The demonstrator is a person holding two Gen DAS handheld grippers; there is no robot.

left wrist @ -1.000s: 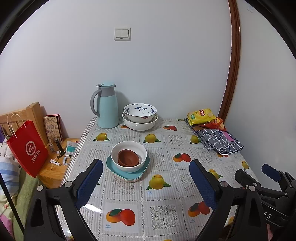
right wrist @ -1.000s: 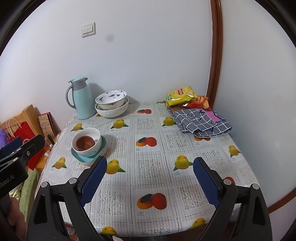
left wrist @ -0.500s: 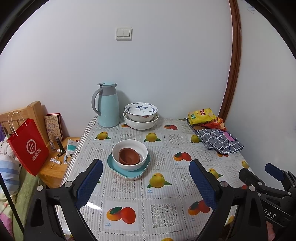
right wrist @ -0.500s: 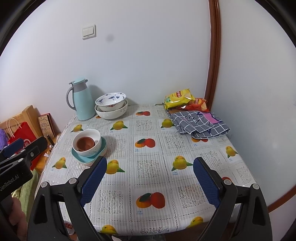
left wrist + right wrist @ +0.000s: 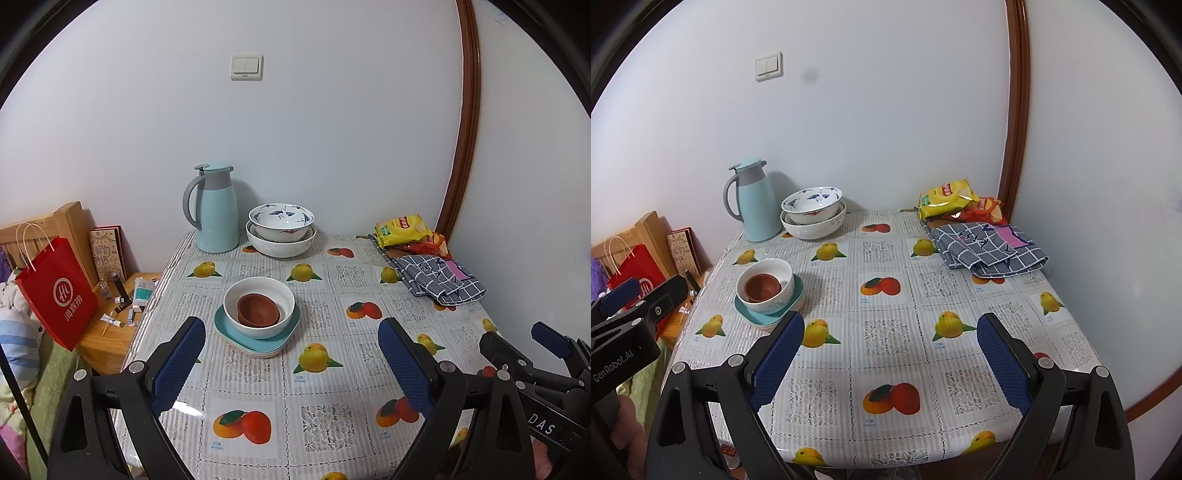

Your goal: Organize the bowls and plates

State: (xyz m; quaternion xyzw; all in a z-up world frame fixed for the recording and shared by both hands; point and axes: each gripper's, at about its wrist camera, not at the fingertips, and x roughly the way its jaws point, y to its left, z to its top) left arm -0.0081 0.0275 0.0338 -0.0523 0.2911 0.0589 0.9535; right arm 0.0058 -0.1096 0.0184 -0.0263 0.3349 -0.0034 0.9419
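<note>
A small brown bowl (image 5: 257,309) sits inside a white bowl (image 5: 258,291), which stands on stacked teal plates (image 5: 258,341) on the table's left part. The same stack shows in the right wrist view: brown bowl (image 5: 762,287), white bowl (image 5: 783,273), teal plates (image 5: 768,318). A blue-patterned bowl (image 5: 281,218) is nested in a larger white bowl (image 5: 280,245) at the back, also seen in the right wrist view (image 5: 812,201). My left gripper (image 5: 291,354) is open and empty, short of the plate stack. My right gripper (image 5: 890,347) is open and empty over the table's front.
A light blue thermos jug (image 5: 215,206) stands at the back left. Snack bags (image 5: 404,229) and a folded checked cloth (image 5: 439,277) lie at the back right by the wall. A side cabinet (image 5: 110,332) with small items and a red paper bag (image 5: 59,295) stand left of the table (image 5: 332,406).
Both grippers have drawn back and up a little from the table; the view has widened slightly. Nothing on the table has moved.
</note>
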